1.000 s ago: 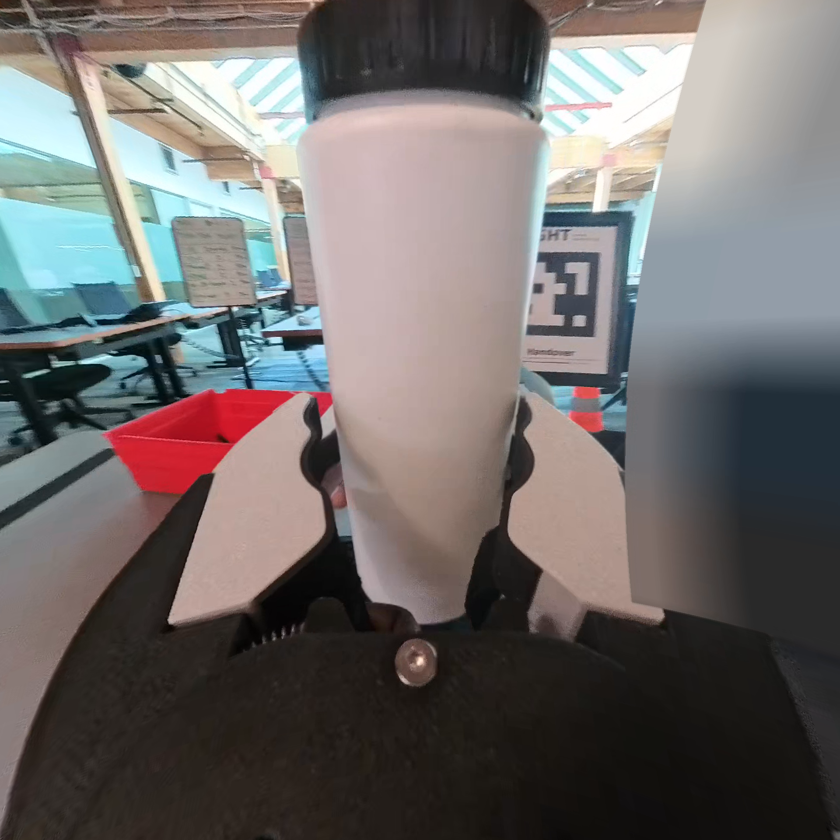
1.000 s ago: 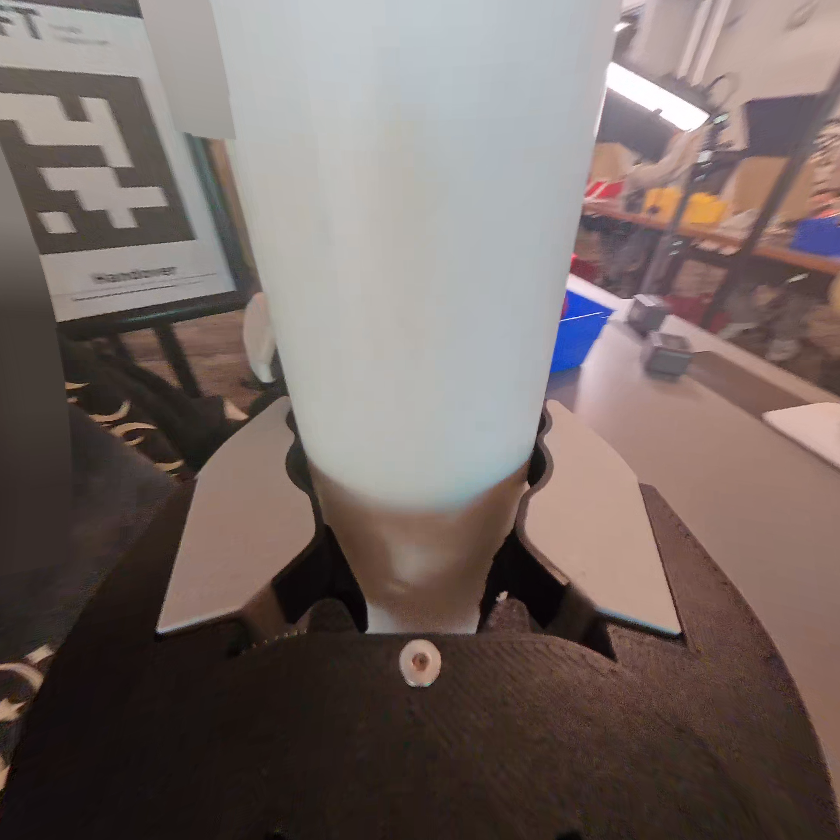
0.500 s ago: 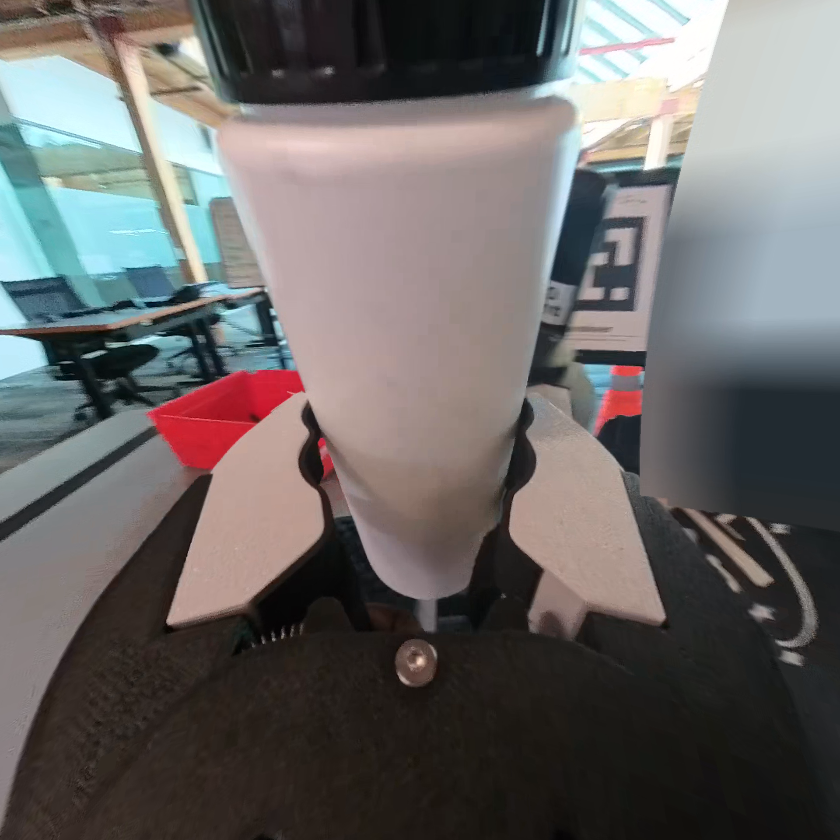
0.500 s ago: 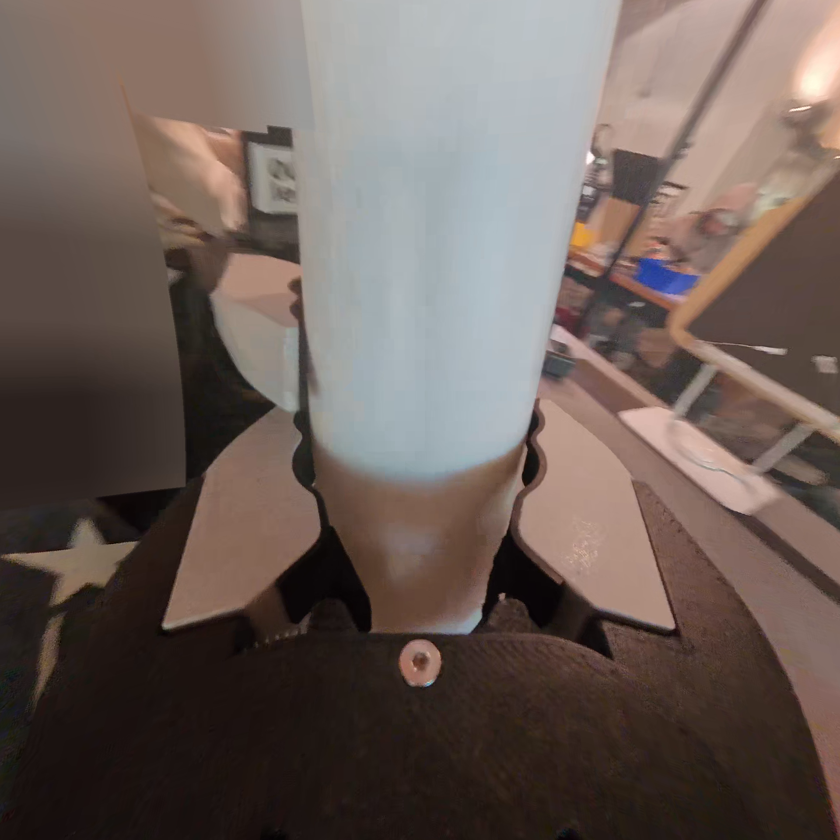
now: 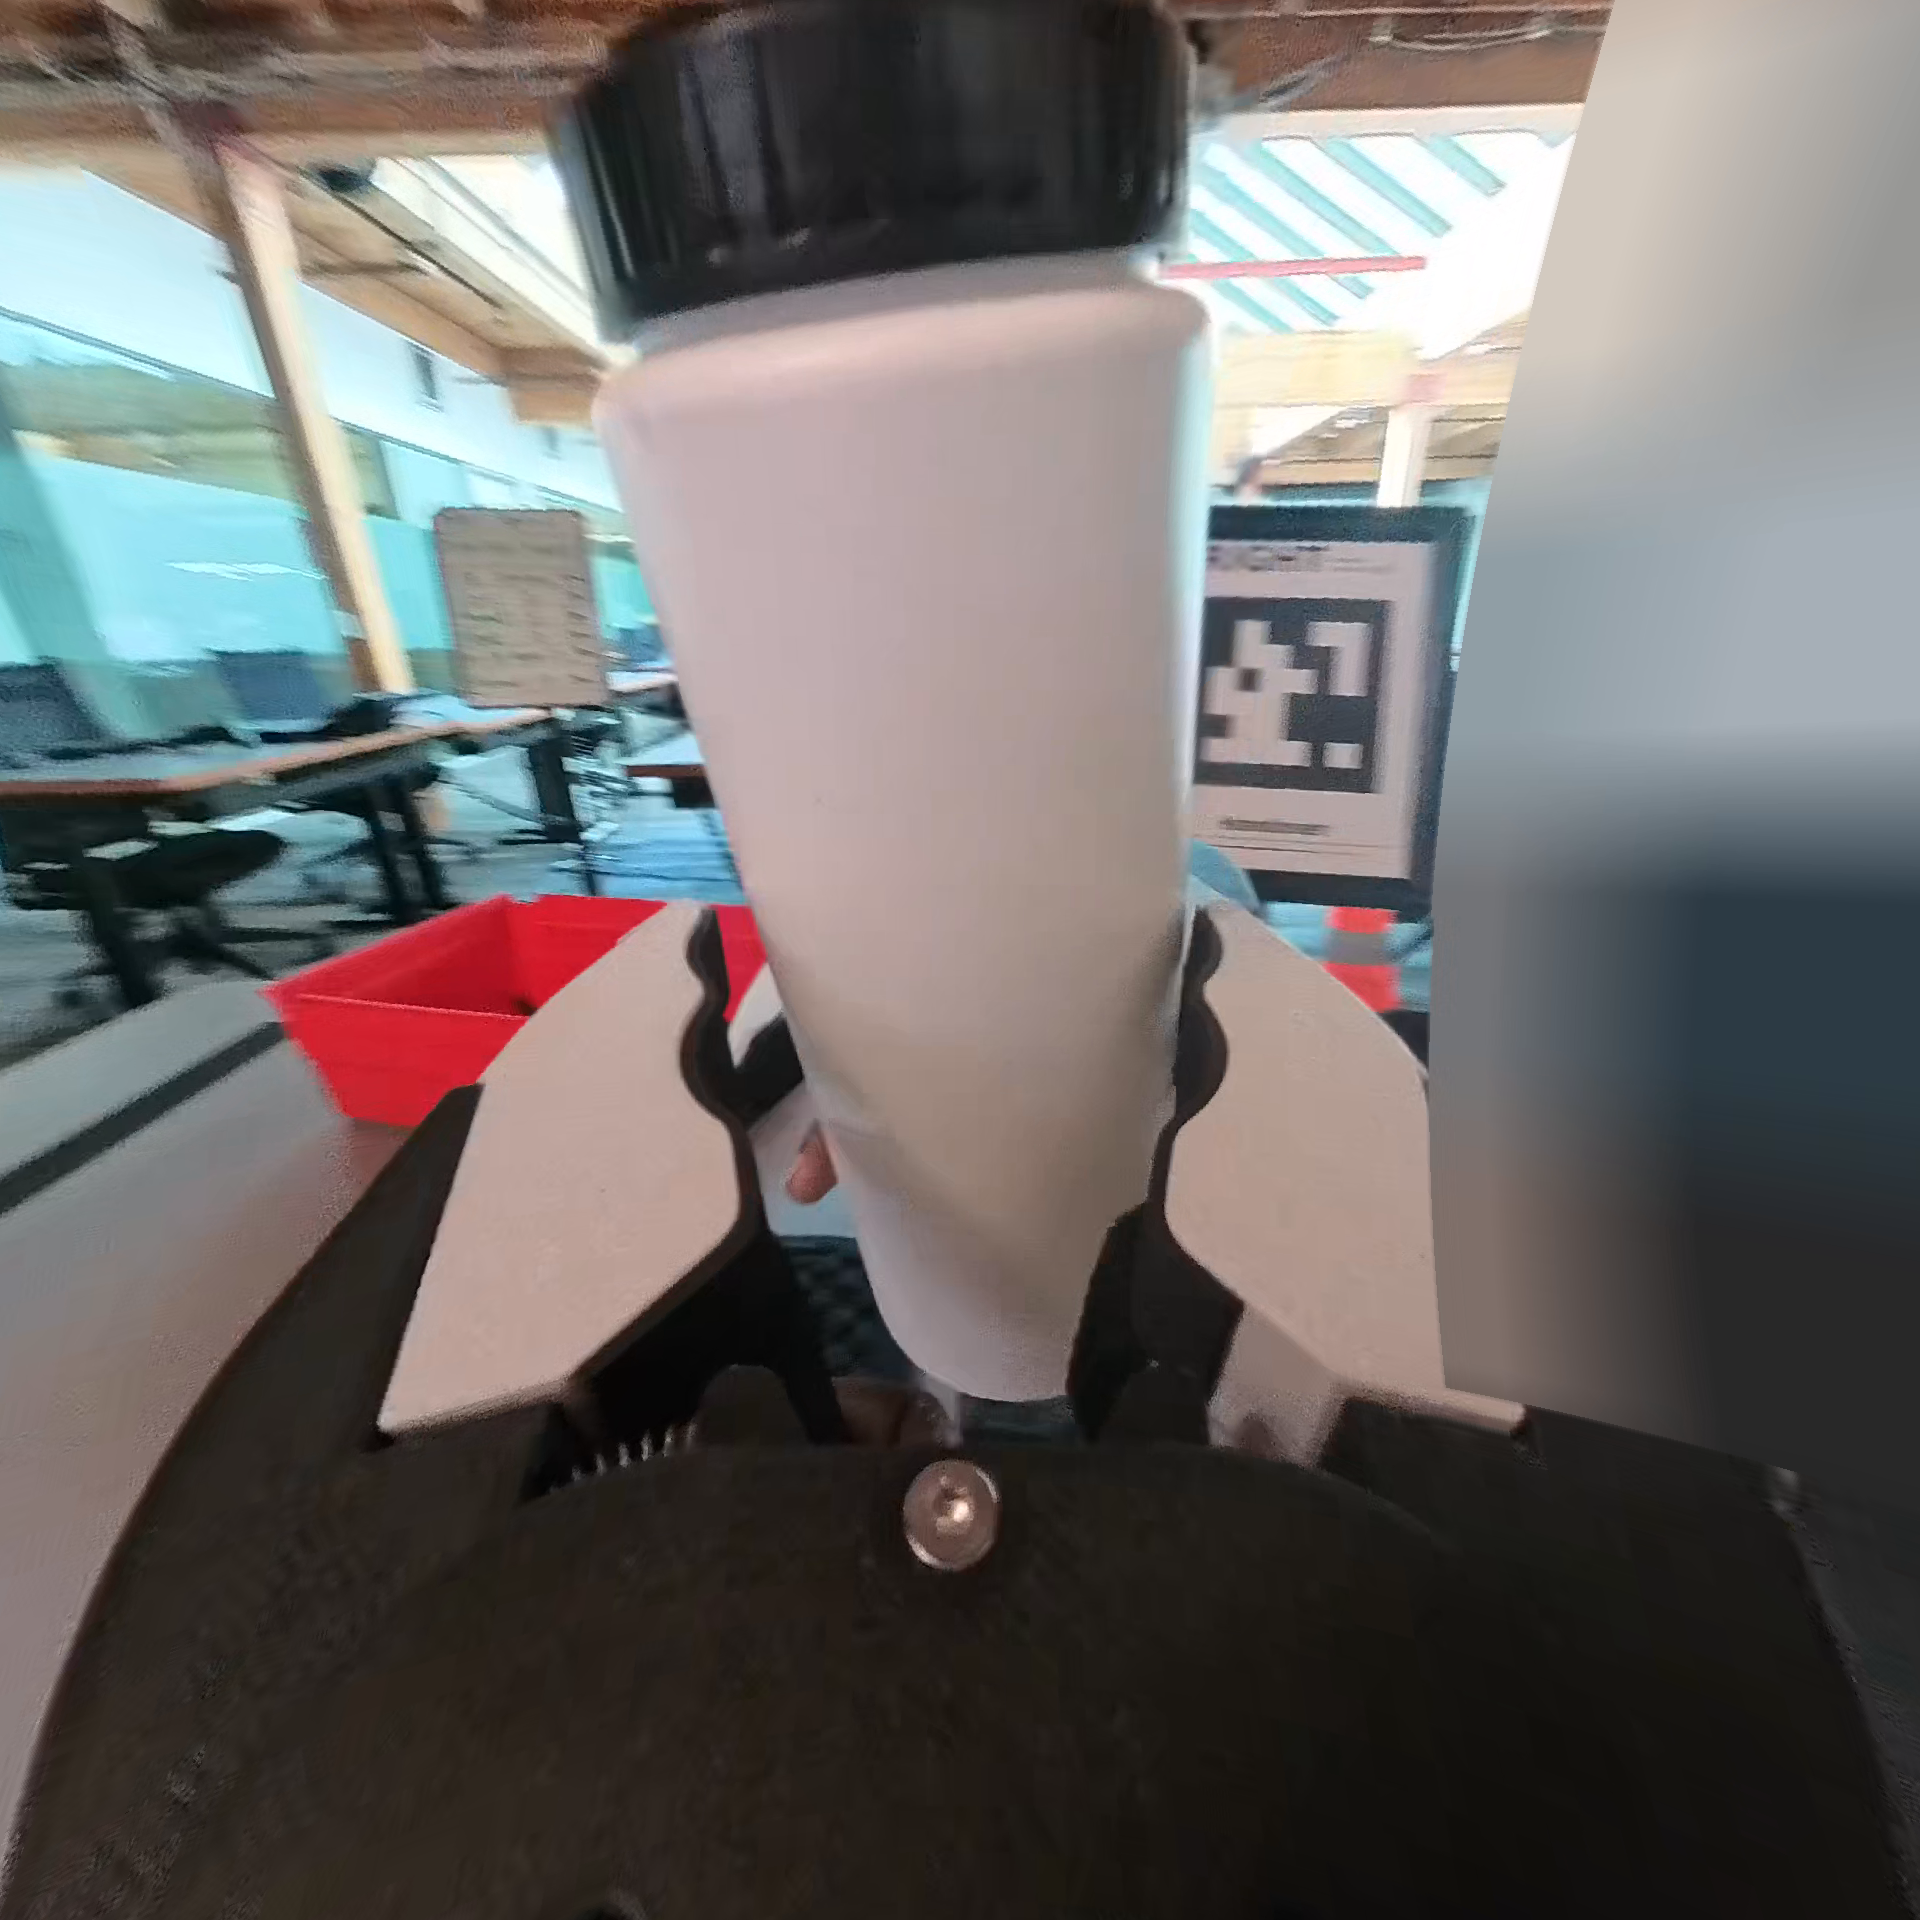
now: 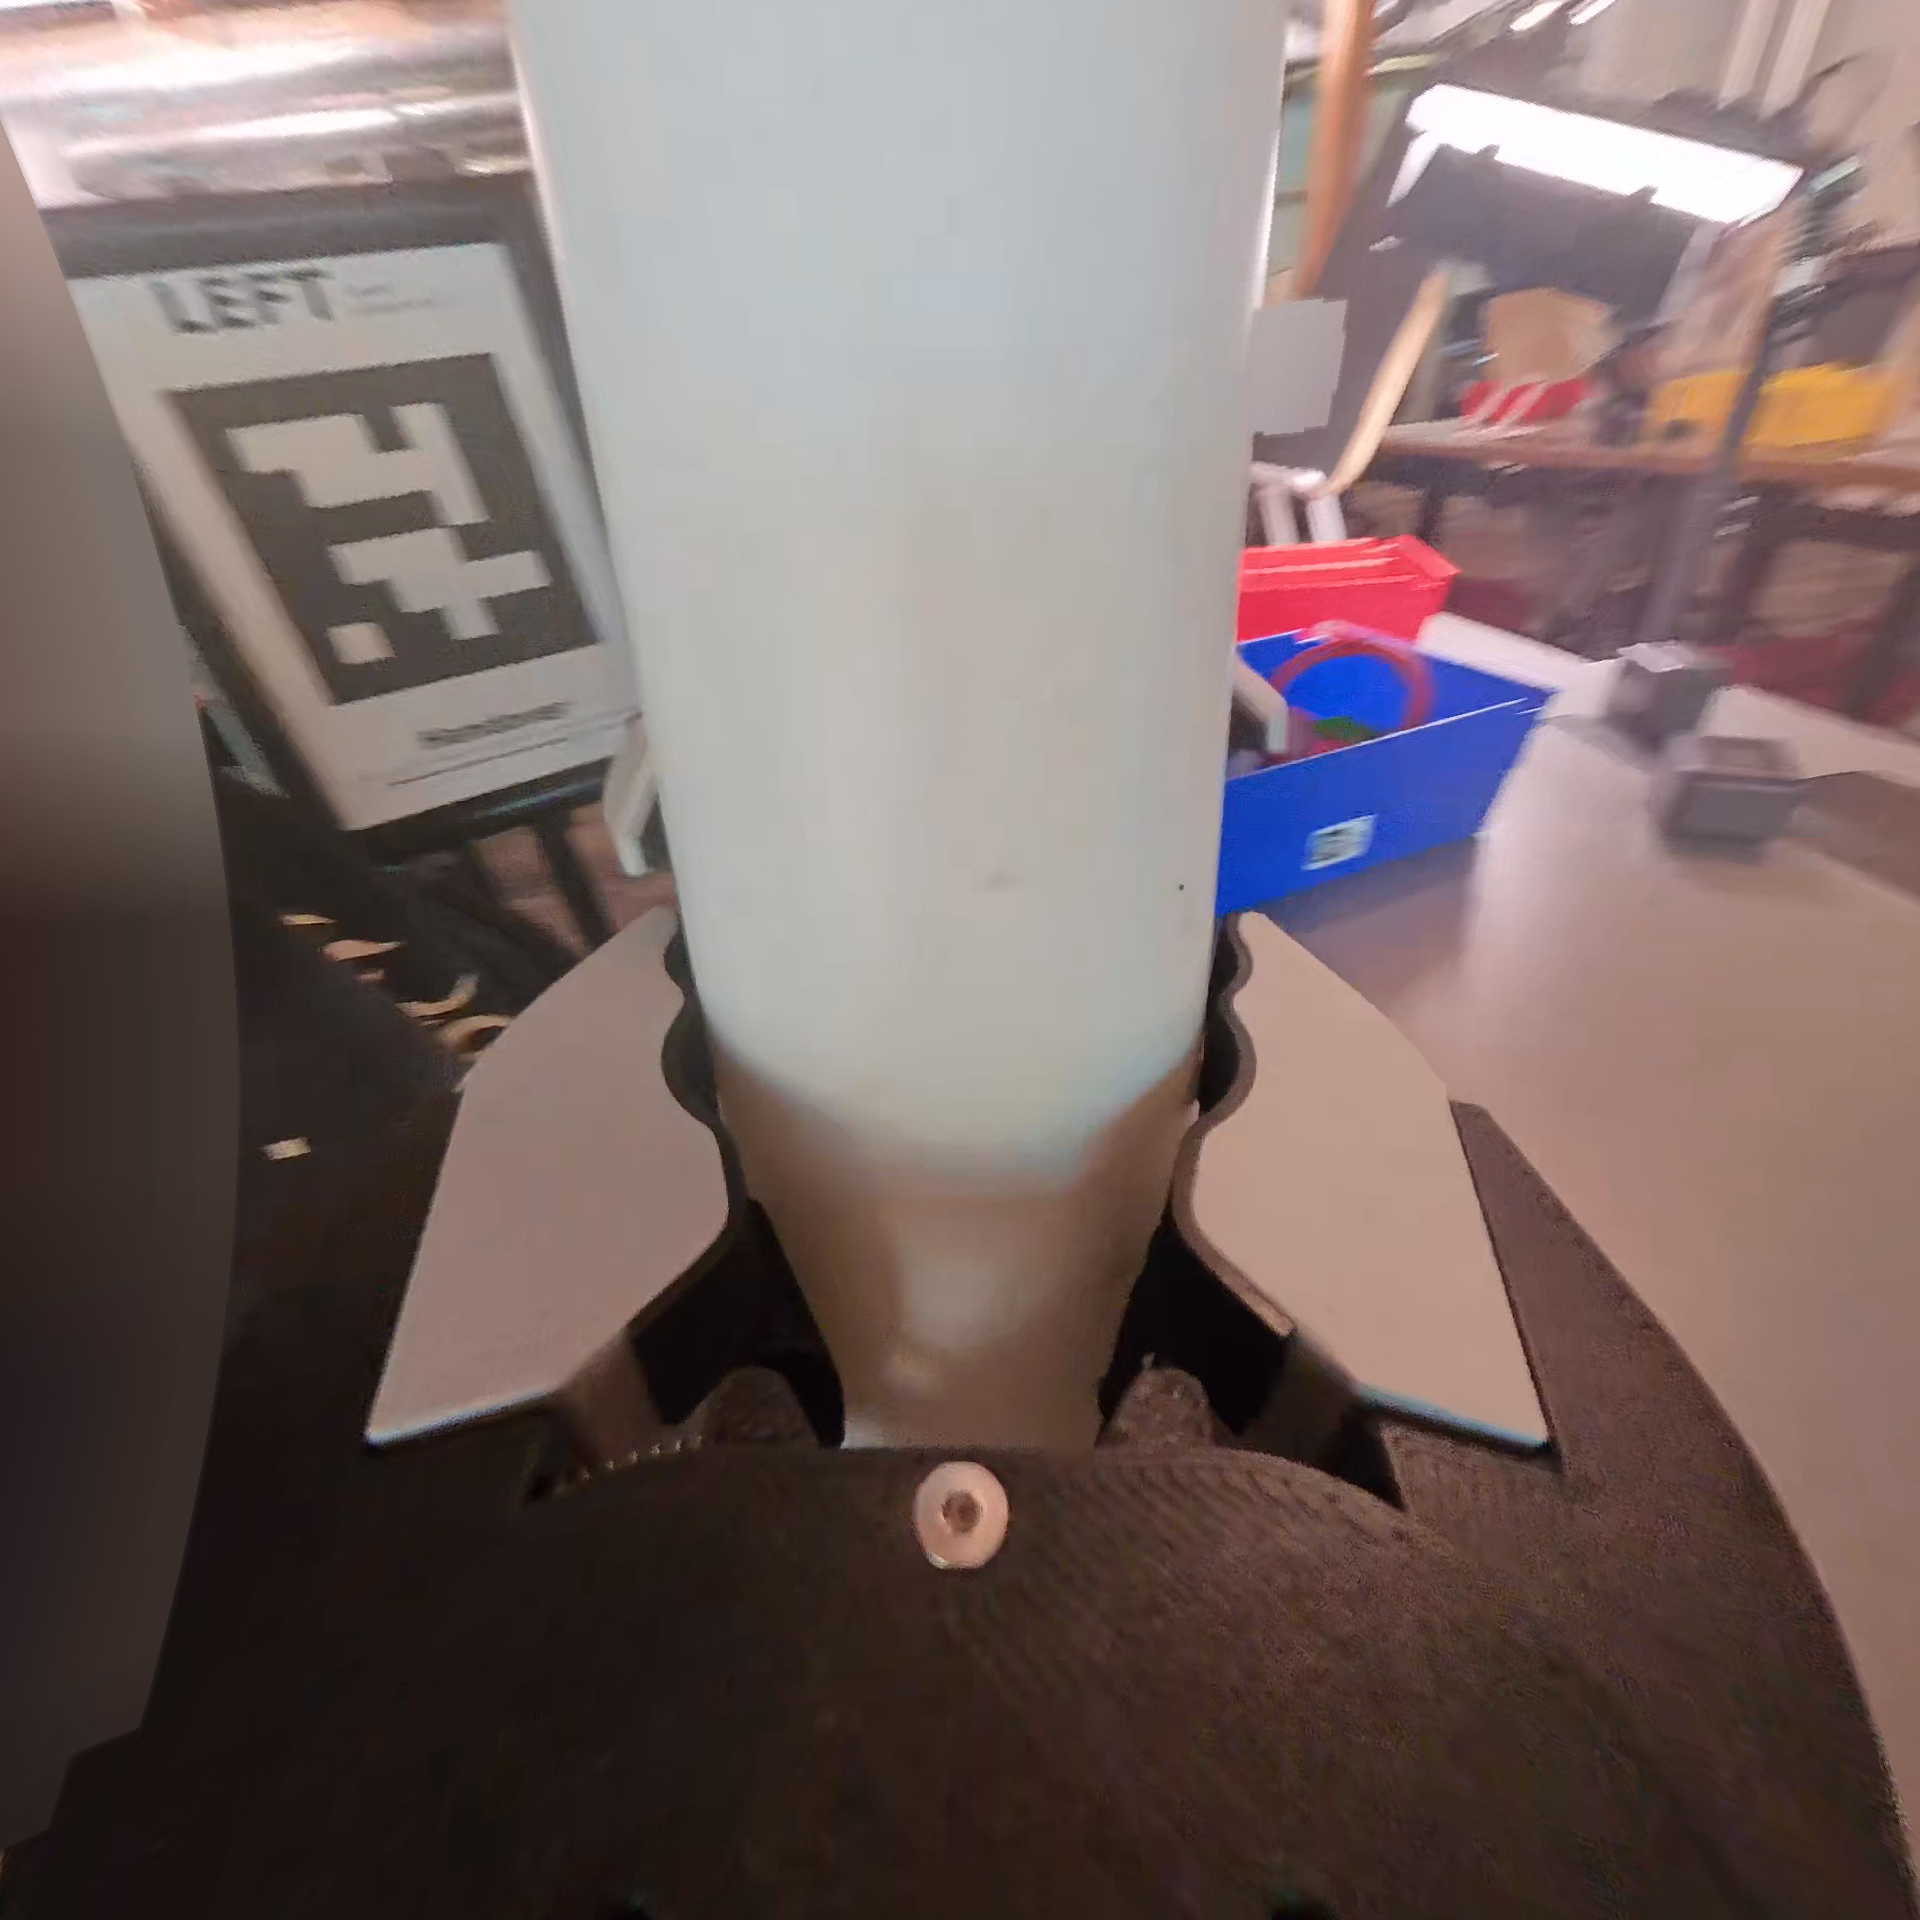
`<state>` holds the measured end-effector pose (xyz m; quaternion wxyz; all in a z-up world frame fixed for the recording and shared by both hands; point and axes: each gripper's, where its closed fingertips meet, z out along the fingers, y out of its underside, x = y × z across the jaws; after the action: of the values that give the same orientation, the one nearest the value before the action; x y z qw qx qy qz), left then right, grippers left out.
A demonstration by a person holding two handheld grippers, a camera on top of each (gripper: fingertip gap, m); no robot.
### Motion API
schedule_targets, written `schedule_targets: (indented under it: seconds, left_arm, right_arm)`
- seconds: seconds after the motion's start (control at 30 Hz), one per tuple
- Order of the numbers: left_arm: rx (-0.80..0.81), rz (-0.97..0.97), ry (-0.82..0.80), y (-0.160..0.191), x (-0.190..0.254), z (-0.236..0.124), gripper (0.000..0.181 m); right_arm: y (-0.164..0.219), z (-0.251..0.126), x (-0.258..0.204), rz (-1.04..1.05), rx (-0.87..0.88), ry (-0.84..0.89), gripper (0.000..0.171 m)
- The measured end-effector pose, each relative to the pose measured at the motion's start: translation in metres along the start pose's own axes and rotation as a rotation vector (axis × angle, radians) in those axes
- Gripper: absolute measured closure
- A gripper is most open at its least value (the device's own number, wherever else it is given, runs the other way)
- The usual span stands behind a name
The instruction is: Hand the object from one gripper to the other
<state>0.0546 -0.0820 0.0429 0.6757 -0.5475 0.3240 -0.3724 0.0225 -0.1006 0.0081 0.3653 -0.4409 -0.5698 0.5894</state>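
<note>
A white bottle (image 5: pixel 935 727) with a black ribbed cap (image 5: pixel 873 156) stands upright between the fingers of my left gripper (image 5: pixel 951 935). The right finger touches it. A narrow gap shows at the left finger (image 5: pixel 582 1164), where the bottle leans. In the right wrist view the same white bottle (image 6: pixel 935 520) fills the middle. Its bare metal base (image 6: pixel 966 1268) sits low between the fingers of my right gripper (image 6: pixel 951 935), which is shut on it. A person's fingertip (image 5: pixel 810 1179) shows below the bottle in the left wrist view.
A red bin (image 5: pixel 416 997) sits on the grey table (image 5: pixel 135 1247) to the left. A blue bin (image 6: pixel 1371 790) with items, a red bin (image 6: pixel 1340 582) and a small dark box (image 6: pixel 1725 800) stand on the table (image 6: pixel 1610 1039) to the right. Marker boards (image 5: pixel 1299 707) (image 6: pixel 384 540) stand behind. My two grippers' fingertips are within a few centimetres of each other.
Both views swung sideways half a second ago and have swung back to about where they began. The bottle stays between both grippers' fingers and now leans a little in the left one.
</note>
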Motion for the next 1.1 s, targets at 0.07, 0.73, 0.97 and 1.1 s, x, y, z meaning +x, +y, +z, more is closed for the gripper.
schedule_targets:
  seconds: [0.07,0.73,0.97,1.1]
  left_arm:
    - [0.01,0.039,-0.067,-0.004,-0.005,-0.002,0.091]
    - [-0.007,-0.048,0.217,0.001,0.027,-0.003,0.098]
    - [0.053,-0.026,0.075,-0.007,0.009,-0.003,0.1]
    - [0.036,0.025,-0.06,-0.005,-0.003,0.001,0.089]
  right_arm:
    - [-0.005,-0.003,0.012,-0.072,0.024,0.119,0.077]
    - [0.018,0.01,-0.03,0.083,-0.08,-0.247,0.068]
    - [0.006,0.01,-0.01,0.049,-0.01,-0.102,0.075]
    - [-0.003,0.005,0.014,-0.133,0.024,0.174,0.075]
